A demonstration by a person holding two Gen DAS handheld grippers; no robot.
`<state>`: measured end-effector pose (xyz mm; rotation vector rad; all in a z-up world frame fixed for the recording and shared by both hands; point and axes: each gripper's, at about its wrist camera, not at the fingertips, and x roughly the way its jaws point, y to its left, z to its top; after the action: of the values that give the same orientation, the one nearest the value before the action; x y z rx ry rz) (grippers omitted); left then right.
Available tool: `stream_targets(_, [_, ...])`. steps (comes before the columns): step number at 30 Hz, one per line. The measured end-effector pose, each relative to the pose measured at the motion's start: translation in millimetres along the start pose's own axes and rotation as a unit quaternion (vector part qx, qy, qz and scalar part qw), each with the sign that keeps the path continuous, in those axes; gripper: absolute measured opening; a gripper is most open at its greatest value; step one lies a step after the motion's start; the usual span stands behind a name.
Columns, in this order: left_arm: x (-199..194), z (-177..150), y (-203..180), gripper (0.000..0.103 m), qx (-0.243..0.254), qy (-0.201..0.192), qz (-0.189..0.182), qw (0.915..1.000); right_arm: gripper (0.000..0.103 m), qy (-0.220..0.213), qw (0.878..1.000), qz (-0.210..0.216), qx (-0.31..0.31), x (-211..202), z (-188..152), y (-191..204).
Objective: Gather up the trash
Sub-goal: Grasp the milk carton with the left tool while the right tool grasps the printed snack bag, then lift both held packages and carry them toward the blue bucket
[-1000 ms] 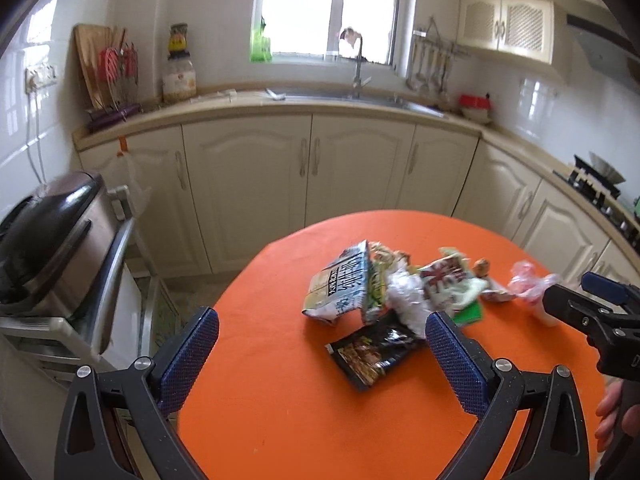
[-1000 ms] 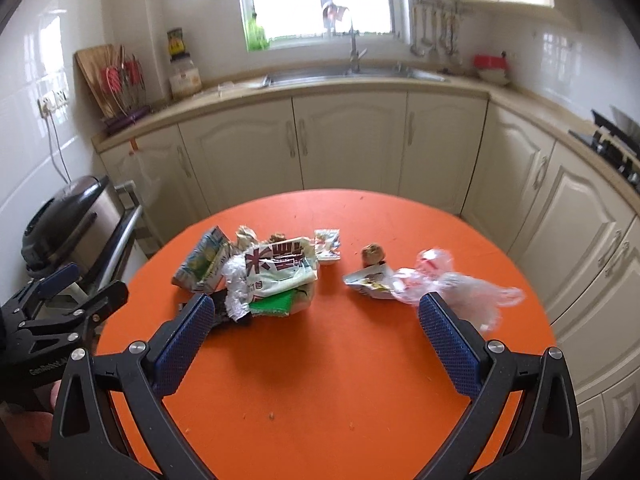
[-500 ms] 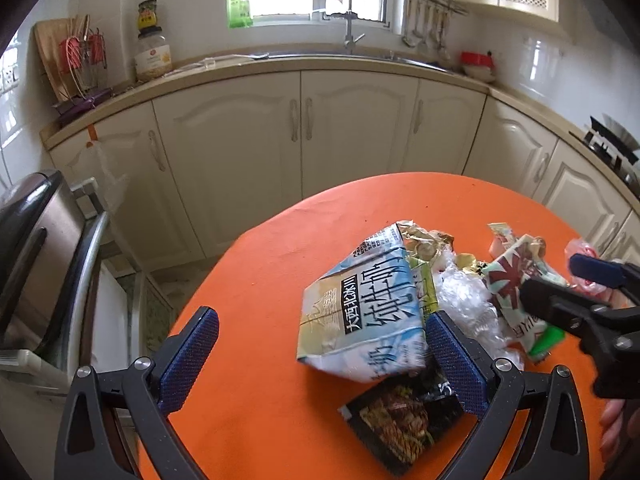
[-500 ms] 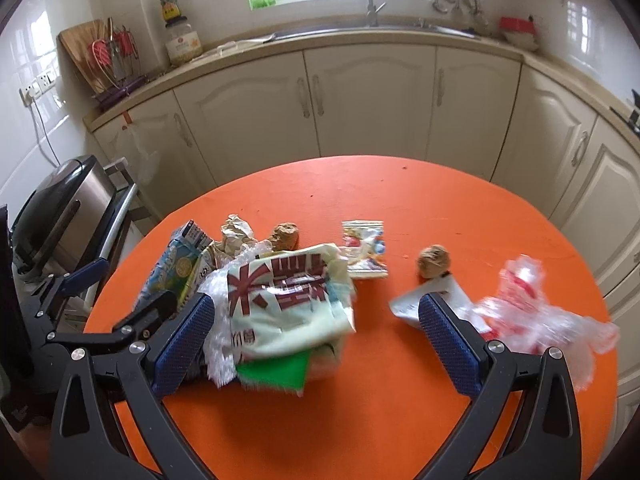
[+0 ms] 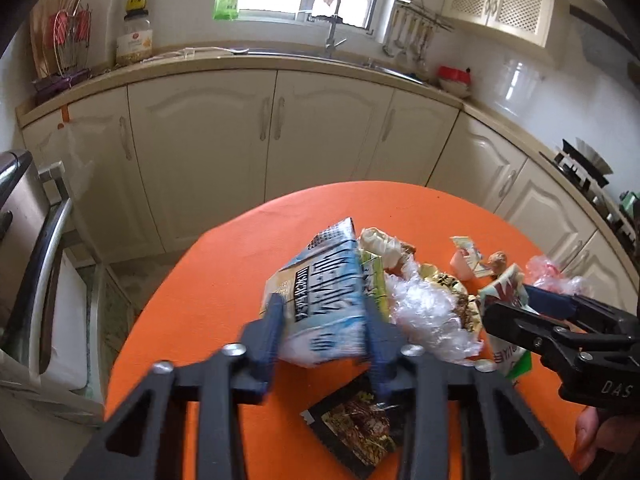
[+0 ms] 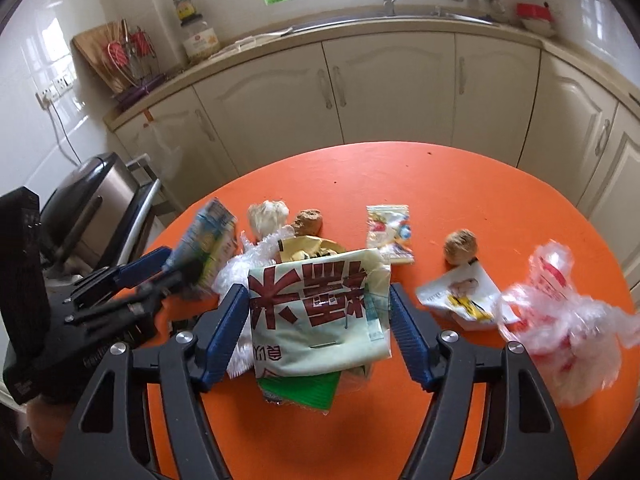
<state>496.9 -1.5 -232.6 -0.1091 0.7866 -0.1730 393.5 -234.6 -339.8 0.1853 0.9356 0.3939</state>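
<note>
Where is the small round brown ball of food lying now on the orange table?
In the right wrist view, the brown ball lies right of centre on the orange table, just behind the torn white wrapper and right of the small candy packet.

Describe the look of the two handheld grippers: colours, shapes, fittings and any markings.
Both grippers, left gripper and right gripper, share one build: matte black frames with triangular cut-outs, forking into two arms joined by silver round-head screws. Each arm ends in a flat blue pad with a finely ribbed face. Seen from the left camera, the right gripper's black body carries white embossed letters "DAS". No cables or sleeves show.
</note>
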Motion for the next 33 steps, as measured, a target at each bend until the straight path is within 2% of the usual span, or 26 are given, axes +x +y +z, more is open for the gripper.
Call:
stream_targets(4, [8, 4, 8, 0.027, -0.006, 0.004, -0.004, 1.0000, 0.071, -0.010, 1.000, -0.001, 0.006, -14, -4, -5])
stream_targets(5, [8, 5, 9, 0.027, -0.021, 0.009, 0.005, 0.9997, 0.071, -0.011, 1.000, -0.002, 0.005, -17, -5, -6])
stream_targets(7, [13, 9, 11, 0.033, -0.012, 0.009, 0.016, 0.9998, 0.071, -0.012, 1.000, -0.003, 0.004, -21, -7, -7])
stream_targets(9, [22, 8, 7, 0.072, 0.000, 0.015, 0.031, 0.9994, 0.071, -0.010, 1.000, -0.004, 0.006, -23, -9, -9])
stream_targets(10, [27, 10, 7, 0.079, 0.003, 0.014, 0.036, 0.9993, 0.071, -0.010, 1.000, -0.004, 0.008, -23, -10, -10])
stream_targets(12, [41, 15, 3, 0.083, 0.008, 0.016, 0.039, 0.9991, 0.071, -0.009, 1.000, -0.002, 0.011, -24, -12, -13])
stream_targets(13, [45, 18, 0, 0.083, 0.004, 0.017, 0.031, 0.9994, 0.071, -0.008, 1.000, -0.003, 0.011, -24, -12, -13])
stream_targets(14, [51, 23, 3, 0.078, -0.003, 0.017, 0.019, 0.9997, 0.071, -0.007, 1.000, -0.003, 0.011, -24, -12, -14])
stream_targets(15, [57, 27, 3, 0.067, -0.010, 0.017, 0.008, 0.9998, 0.071, -0.007, 1.000, -0.002, 0.012, -24, -13, -14])
stream_targets(16, [55, 24, -1, 0.063, -0.016, 0.017, -0.003, 0.9997, 0.071, -0.008, 1.000, -0.002, 0.012, -25, -12, -15])
stream_targets(23, [50, 15, 16, 0.061, -0.043, 0.010, -0.020, 0.9988, 0.071, -0.013, 1.000, 0.004, 0.016, -34, -15, -16])
stream_targets(30, [1, 0, 17, 0.061, -0.042, -0.026, -0.016, 0.9987, 0.071, -0.035, 0.999, 0.008, 0.012, -66, -19, -12])
stream_targets(33, [-25, -4, 6, 0.061, -0.034, -0.045, -0.015, 0.9983, 0.071, -0.053, 0.998, 0.009, 0.011, -90, -23, -9])
